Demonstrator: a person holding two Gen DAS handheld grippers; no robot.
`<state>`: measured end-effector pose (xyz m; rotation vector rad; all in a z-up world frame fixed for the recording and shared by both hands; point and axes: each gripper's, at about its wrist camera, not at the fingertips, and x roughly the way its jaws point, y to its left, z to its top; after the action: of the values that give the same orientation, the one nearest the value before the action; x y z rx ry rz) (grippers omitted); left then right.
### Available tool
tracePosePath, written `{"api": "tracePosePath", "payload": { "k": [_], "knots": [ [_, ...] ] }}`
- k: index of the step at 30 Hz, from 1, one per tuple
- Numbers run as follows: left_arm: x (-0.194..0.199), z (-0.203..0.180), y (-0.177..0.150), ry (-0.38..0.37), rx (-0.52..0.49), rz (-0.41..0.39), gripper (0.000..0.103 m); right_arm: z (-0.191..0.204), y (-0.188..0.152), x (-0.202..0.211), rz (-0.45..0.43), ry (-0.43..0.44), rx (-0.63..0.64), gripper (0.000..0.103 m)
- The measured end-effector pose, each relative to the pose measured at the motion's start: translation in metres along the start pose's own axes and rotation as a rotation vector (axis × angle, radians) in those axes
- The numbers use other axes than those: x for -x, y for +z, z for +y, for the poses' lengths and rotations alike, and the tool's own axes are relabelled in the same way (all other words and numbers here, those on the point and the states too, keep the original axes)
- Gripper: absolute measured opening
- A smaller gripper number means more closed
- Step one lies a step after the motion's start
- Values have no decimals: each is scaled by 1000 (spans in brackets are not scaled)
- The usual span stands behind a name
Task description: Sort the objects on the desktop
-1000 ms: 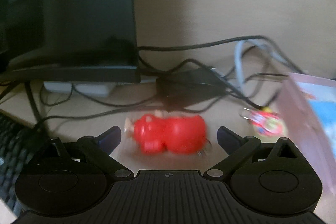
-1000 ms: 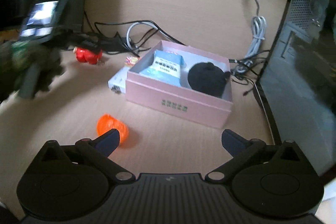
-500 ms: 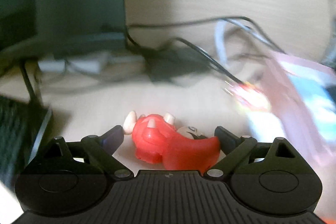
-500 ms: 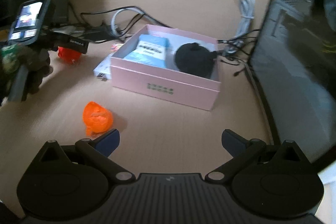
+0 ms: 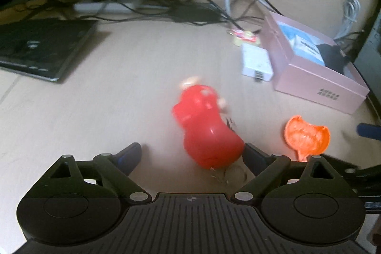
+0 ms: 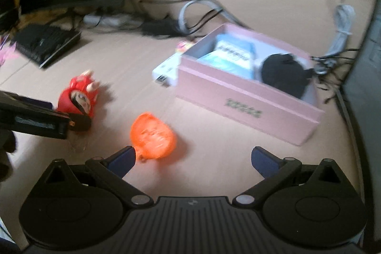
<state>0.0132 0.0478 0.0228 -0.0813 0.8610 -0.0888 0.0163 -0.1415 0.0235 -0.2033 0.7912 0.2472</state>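
Note:
A red toy figure (image 5: 206,127) lies on the wooden desk, touching the right fingertip of my left gripper (image 5: 193,154), whose jaws stand wide open. It also shows in the right wrist view (image 6: 78,97). An orange toy (image 6: 152,135) lies just ahead of the left fingertip of my open, empty right gripper (image 6: 194,157); it also shows in the left wrist view (image 5: 306,136). An open pink box (image 6: 247,97) holds a blue packet (image 6: 231,54) and a black round object (image 6: 283,73).
A white device (image 5: 257,62) lies against the box's left side, a small colourful trinket (image 5: 243,36) behind it. A black keyboard (image 5: 40,47) is at the left, a monitor and tangled cables (image 5: 190,11) at the back, a dark PC case (image 6: 366,44) at the right.
The left gripper has drawn the red toy away from the cables towards the desk's middle, near the orange toy. The right gripper has moved closer to the orange toy.

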Motion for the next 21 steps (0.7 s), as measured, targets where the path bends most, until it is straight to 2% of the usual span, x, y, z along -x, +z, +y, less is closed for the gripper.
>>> {"api": "tracePosePath", "payload": {
  "k": [3,9,11,14,17,21],
  "knots": [
    [9,5,-2,60,-10,-9,96,10,1,-6,-4,32,37,103],
    [20,4,0,81,2,-5,97,12,-3,-5,-29,73,43,103],
    [21,0,0,76,-6,0,97,10,-4,-7,-43,42,58,103],
    [27,-8,-1,68,-41,3,98,1,-4,-12,-59,-94,50,103],
    [30,-10,-2,54,-54,7,99,-19,-6,-15,-47,-212,-20,103],
    [32,-13,-3,25,-63,1,99,-51,-17,-8,-13,-208,-140,103]
  ]
}}
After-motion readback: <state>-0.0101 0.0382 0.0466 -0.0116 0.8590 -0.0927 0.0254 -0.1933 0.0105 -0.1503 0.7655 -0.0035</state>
